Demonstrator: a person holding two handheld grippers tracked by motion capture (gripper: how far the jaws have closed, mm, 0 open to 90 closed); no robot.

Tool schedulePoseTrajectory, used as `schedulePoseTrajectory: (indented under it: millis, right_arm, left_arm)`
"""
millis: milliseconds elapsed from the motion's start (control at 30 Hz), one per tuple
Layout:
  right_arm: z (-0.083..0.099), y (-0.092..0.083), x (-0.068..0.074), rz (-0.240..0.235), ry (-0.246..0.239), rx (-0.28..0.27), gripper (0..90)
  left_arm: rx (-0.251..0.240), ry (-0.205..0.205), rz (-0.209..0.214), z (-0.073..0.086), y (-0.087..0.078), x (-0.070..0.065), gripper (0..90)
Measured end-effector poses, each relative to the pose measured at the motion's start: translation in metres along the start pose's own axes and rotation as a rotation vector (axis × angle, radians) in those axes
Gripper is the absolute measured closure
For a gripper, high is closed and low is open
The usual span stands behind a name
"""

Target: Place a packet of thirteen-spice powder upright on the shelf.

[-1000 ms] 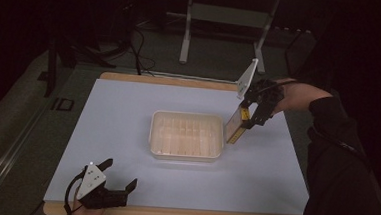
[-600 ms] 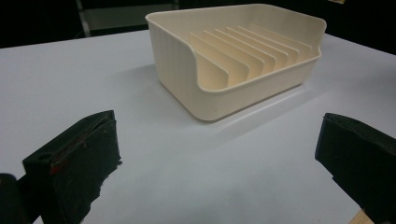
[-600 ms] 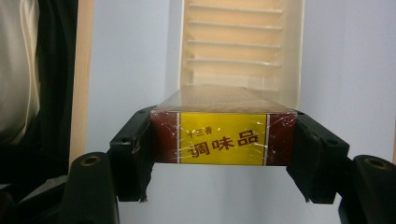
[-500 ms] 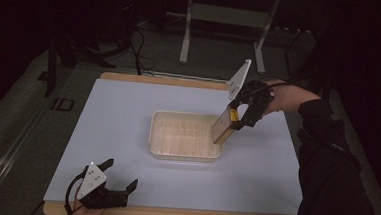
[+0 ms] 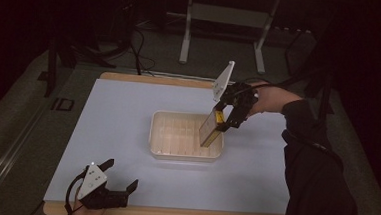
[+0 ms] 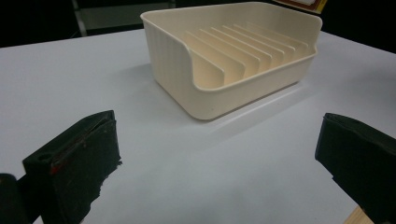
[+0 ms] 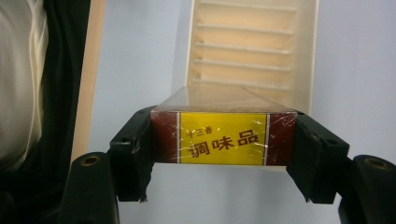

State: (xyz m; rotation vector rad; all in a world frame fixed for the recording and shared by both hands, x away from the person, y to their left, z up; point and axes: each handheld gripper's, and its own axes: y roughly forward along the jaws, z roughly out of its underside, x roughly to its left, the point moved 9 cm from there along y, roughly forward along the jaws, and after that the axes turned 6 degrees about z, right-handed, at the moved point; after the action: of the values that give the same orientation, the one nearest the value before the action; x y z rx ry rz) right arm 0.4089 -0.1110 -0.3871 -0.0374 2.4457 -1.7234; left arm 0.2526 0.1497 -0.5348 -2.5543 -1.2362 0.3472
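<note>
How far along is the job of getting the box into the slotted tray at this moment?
Done: the right gripper is shut on the flat box and has it tilted over the cream tray's right end. In hand: lowering its bottom edge toward a slot; I can't tell whether it touches yet. Left: seating the box between the dividers, all empty, and releasing. The left gripper rests open at the table's near edge.

Box (image 5: 209, 130) clamped in right tool (image 5: 223, 120), tilted over rack's (image 5: 185, 155) right end. Rack mid-tabletop (image 5: 117, 118), ahead of left tool (image 5: 120, 179) at near edge.
</note>
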Motion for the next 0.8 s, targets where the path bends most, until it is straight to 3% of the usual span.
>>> schedulePoseTrajectory:
  millis: [300, 800]
  right_arm:
    - [-0.017, 0.01, -0.002, -0.001, -0.022, -0.047, 31.9]
    - [-0.047, 0.031, -0.012, 0.015, -0.006, -0.126, 31.9]
  left_arm:
    - [0.0, 0.0, 0.001, 0.0, 0.0, 0.0, 0.0]
    - [-0.002, 0.001, 0.006, 0.0, -0.001, 0.0, 0.0]
